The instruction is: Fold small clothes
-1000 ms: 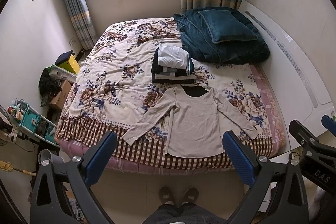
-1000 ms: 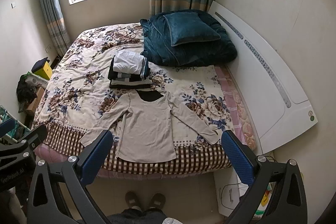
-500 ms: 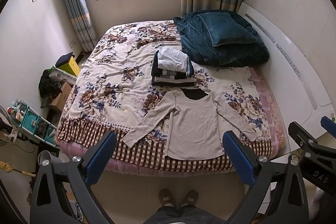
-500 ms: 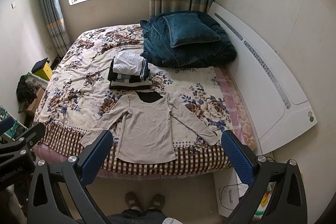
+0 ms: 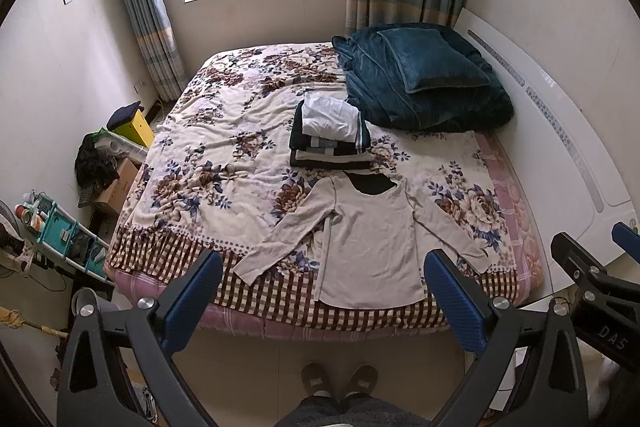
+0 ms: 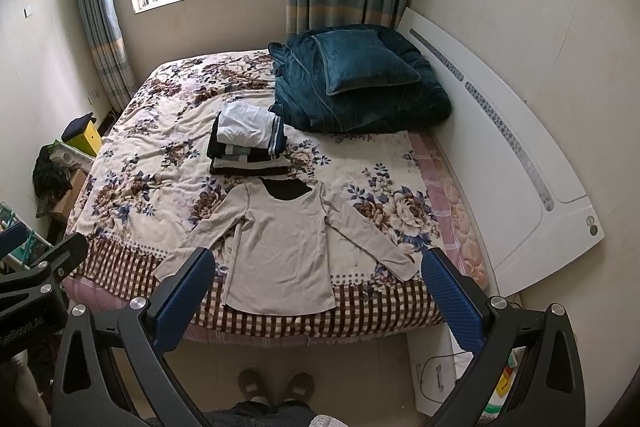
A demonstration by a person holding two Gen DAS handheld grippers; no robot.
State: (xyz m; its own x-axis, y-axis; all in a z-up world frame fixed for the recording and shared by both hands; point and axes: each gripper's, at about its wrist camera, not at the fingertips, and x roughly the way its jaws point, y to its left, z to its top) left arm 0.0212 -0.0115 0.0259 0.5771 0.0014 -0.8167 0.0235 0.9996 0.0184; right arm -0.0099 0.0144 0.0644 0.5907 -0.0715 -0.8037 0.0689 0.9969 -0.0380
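A beige long-sleeved top (image 5: 372, 239) lies flat, sleeves spread, at the near edge of the floral bed (image 5: 208, 163); it also shows in the right wrist view (image 6: 280, 247). A stack of folded clothes (image 5: 330, 135) sits just behind its collar, also in the right wrist view (image 6: 248, 143). My left gripper (image 5: 322, 291) is open and empty, held high above the floor in front of the bed. My right gripper (image 6: 316, 291) is open and empty at similar height, well apart from the top.
A dark teal quilt with a pillow (image 5: 420, 79) lies at the bed's head by the white headboard (image 5: 560, 147). A cluttered rack and boxes (image 5: 100, 167) stand left of the bed. The person's slippers (image 5: 340, 379) are on the tiled floor.
Both views have drifted slightly back and up, so the bed sits a little lower in frame. The clothes have not moved and both grippers stay open.
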